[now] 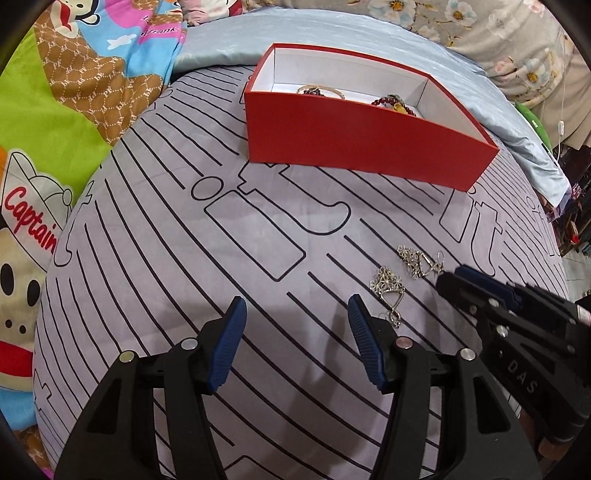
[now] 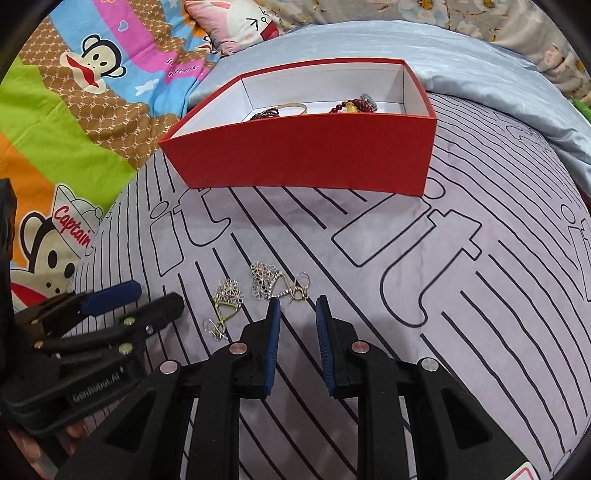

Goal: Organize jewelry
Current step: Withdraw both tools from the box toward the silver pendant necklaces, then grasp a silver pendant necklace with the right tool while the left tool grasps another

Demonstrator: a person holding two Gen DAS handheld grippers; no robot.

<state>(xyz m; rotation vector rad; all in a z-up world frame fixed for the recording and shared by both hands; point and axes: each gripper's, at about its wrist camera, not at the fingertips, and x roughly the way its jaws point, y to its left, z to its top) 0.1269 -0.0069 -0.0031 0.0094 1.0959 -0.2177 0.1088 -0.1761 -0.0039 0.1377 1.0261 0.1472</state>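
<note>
Two silver filigree earrings lie on the striped lilac cloth. In the right wrist view the right earring [image 2: 273, 282] lies just ahead of my right gripper [image 2: 297, 304], which is open and empty. The left earring [image 2: 226, 301] lies to its left. In the left wrist view the earrings [image 1: 387, 286] [image 1: 419, 260] lie to the right of my open, empty left gripper [image 1: 297, 304]. The right gripper [image 1: 461, 282] shows there too, and the left gripper [image 2: 144, 299] in the right view. A red box [image 2: 306, 155] [image 1: 351, 144] behind holds a bangle [image 2: 293, 107] and red beads [image 2: 354, 105].
A cartoon monkey blanket [image 1: 55, 110] [image 2: 74, 122] lies to the left. A pale blue satin cover [image 2: 480, 70] [image 1: 509, 122] runs behind and right of the box. A pink pillow [image 2: 236, 26] sits at the back.
</note>
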